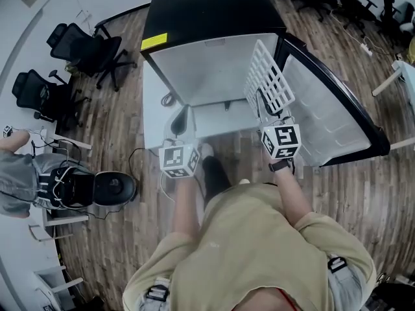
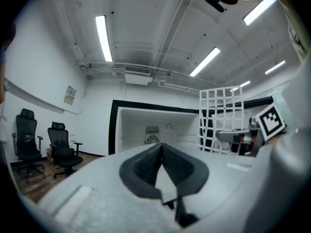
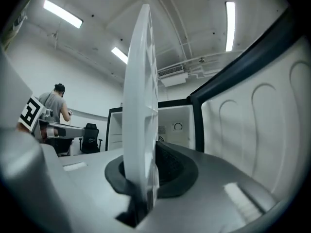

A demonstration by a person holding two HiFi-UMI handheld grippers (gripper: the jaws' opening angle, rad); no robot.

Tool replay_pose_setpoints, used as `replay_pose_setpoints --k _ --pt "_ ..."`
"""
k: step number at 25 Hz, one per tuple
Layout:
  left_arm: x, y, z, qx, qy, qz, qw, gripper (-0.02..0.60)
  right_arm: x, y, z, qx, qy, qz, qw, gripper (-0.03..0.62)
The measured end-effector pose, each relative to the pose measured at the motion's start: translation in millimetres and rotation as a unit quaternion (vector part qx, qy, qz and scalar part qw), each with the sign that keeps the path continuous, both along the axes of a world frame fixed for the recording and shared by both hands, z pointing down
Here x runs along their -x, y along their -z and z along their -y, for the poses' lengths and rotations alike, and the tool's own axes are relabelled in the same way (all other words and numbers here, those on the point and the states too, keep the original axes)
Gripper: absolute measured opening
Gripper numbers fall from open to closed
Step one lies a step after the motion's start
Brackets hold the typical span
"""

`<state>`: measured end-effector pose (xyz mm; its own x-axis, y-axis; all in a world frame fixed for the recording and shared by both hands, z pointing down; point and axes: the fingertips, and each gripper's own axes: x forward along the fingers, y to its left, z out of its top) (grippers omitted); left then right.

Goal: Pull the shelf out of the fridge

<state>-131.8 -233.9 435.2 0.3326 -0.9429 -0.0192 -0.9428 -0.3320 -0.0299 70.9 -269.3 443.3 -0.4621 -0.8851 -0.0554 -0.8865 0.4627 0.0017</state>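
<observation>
We stand before the fridge (image 1: 214, 50), with its door (image 1: 331, 109) swung out to our right. The shelf (image 1: 269, 76) is outside the cavity, on edge, between opening and door, with its near edge between the right gripper's (image 1: 269, 114) jaws. The left gripper (image 1: 183, 118) is to its left, before the opening. Chairs (image 1: 78, 50) stand left of the fridge, and another person (image 1: 16, 173) is at far left.

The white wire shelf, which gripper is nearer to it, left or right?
Right. The right gripper is clamped on the shelf, holding it on edge; the left gripper is apart, to the shelf's left, holding nothing.
</observation>
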Motion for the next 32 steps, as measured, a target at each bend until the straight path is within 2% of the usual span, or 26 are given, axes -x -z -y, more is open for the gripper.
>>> replay_pose_setpoints --k 4,6,15,21,32 --pt "0.5 4.0 1.9 -0.004 0.001 0.003 1.0000 0.002 -10.7 2.9 -6.1 -0.017 -0.024 -0.061 0.998 0.028" --pt "0.7 4.9 3.8 -0.006 0.001 0.003 1.0000 0.002 -10.2 0.9 -7.4 -0.019 -0.026 -0.071 0.997 0.028" --pt "-4.4 1.2 4.9 -0.004 -0.005 0.003 1.0000 0.002 -9.6 -7.6 -2.8 0.002 -0.019 -0.037 0.999 0.029" --pt "-5.8 -4.1 3.2 0.001 -0.004 0.004 1.0000 0.002 -2.6 1.0 -7.8 -0.024 -0.020 -0.027 0.999 0.029" --pt "-14.0 -8.1 0.9 0.003 -0.012 0.007 0.9999 0.002 -6.4 7.7 -8.5 -0.032 -0.021 -0.013 0.999 0.028"
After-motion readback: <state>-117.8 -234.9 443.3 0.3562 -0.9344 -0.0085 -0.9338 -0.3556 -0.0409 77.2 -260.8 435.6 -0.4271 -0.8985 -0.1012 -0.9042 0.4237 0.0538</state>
